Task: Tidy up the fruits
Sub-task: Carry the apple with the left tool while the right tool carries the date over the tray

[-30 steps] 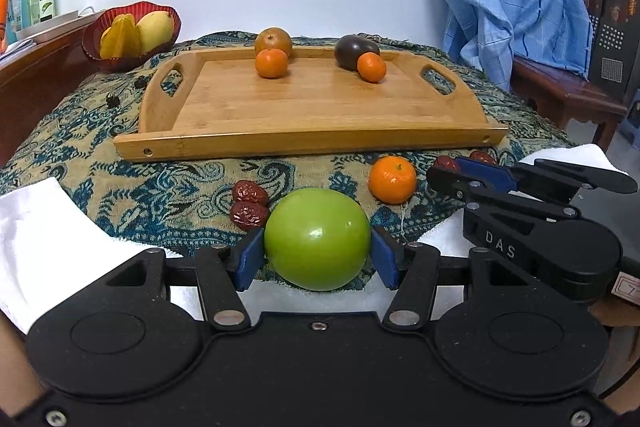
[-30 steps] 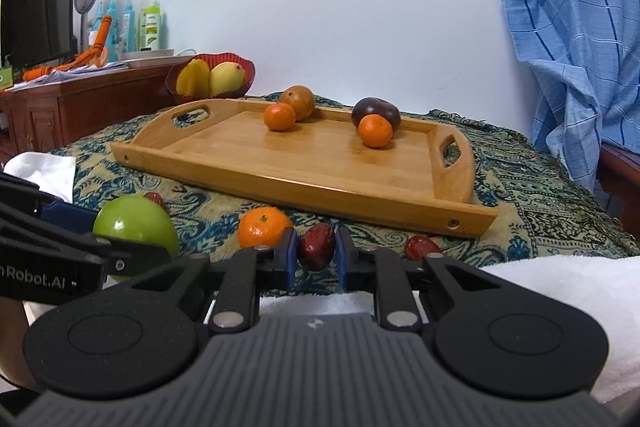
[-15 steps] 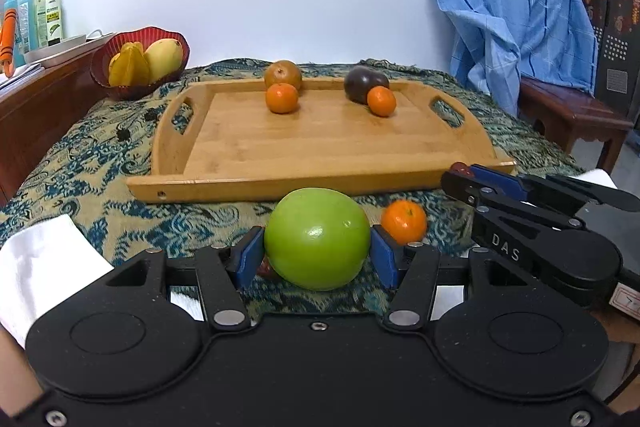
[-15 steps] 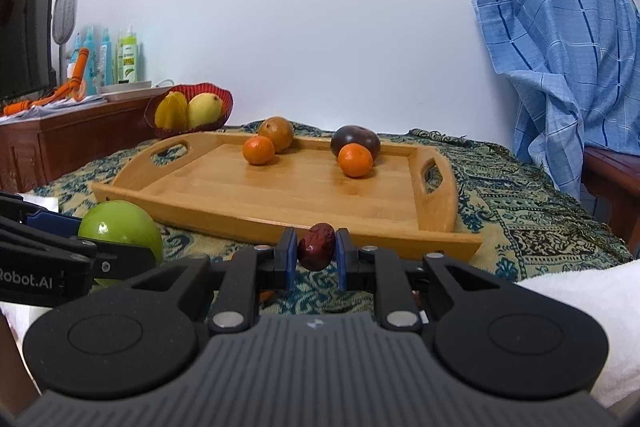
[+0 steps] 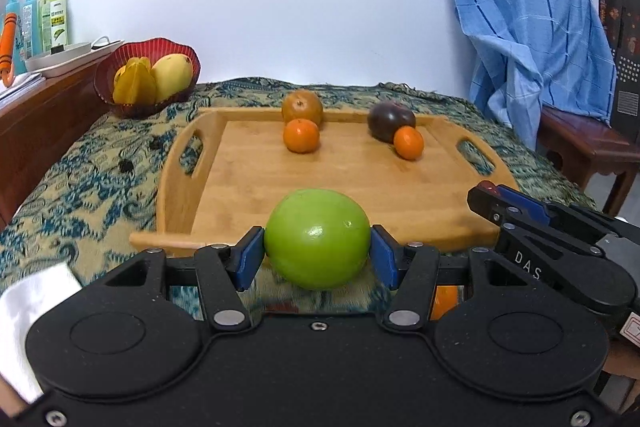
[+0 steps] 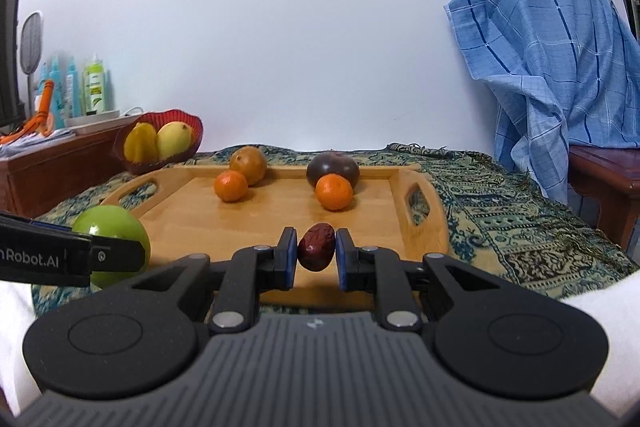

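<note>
- We see a patterned cloth (image 5: 92, 187) spread over the table, running from 9 o'clock to 3 o'clock in both views.
- A blue checked fabric (image 6: 560, 67) hangs over furniture at 2 o'clock.
- On the cloth lies a wooden tray (image 5: 256, 195) with handle cut-outs, at centre.
- At the tray's 12 o'clock edge we see a brown round fruit (image 5: 302, 107) touching a mandarin (image 5: 301, 141); at 1 o'clock a dark purple fruit (image 5: 390, 121) touches a second mandarin (image 5: 408, 143).
- A red bowl (image 5: 120, 103) at 10 o'clock holds yellow fruit.
- Our left gripper (image 5: 317, 253) is clamped on a green apple (image 5: 317, 239), held above the tray's near edge.
- Our right gripper (image 6: 317, 253) is clenched on a dried red date (image 6: 317, 247), held over the tray's near part.
- Bottles (image 5: 52, 15) stand at 10 o'clock; their labels are too small to read.
- Lettering: "DAS" (image 5: 527, 265) on the right gripper's side, "nRobot.AI" (image 6: 30, 259) on the left one's.
</note>
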